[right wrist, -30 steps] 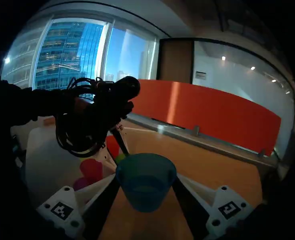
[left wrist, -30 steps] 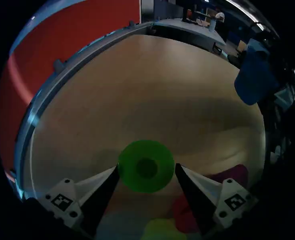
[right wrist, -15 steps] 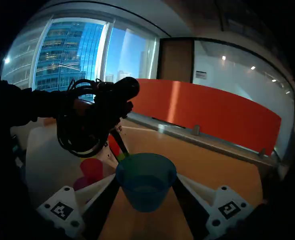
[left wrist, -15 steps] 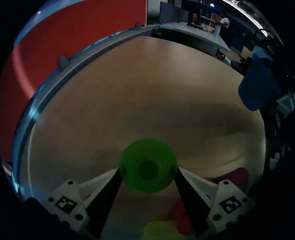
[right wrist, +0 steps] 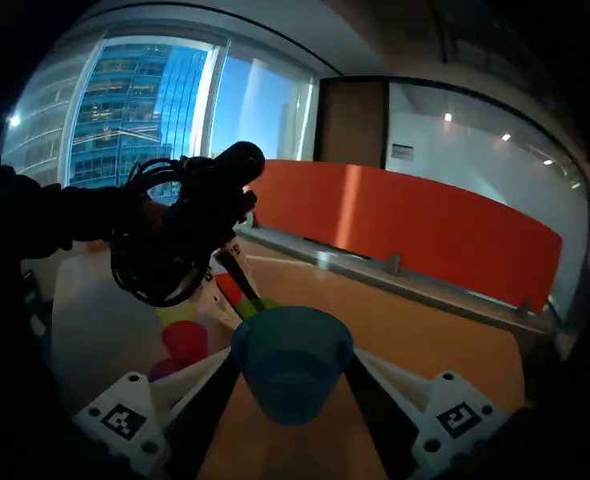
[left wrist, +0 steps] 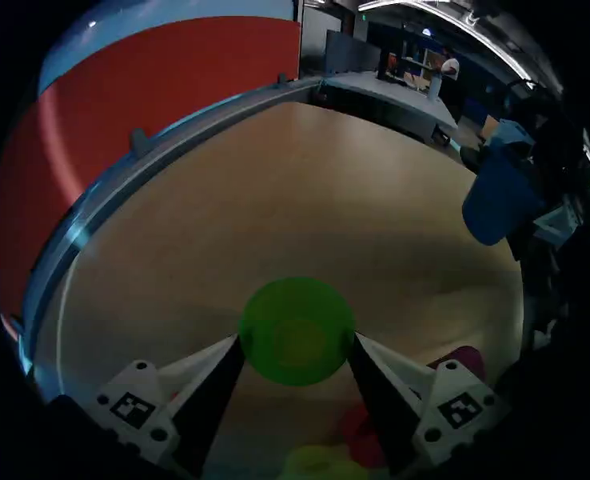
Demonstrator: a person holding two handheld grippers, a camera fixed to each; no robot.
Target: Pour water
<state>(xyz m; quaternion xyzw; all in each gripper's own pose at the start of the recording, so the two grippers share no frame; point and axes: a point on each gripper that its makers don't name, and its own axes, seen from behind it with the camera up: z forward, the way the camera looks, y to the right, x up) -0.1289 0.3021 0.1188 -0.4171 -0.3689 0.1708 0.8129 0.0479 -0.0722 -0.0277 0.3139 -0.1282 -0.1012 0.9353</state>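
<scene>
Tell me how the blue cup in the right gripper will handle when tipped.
The blue cup looks like translucent plastic, so likely light and squeezable. It appears partly filled; tilting may shift its weight. The right gripper pinches its tapered sides; it could slip.

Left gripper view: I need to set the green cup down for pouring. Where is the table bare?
Bare: the wide wooden table ahead of the green cup, between the red divider at left and the held blue cup at right. Crowded: the near edge, with a red cup and magenta cup.
</scene>
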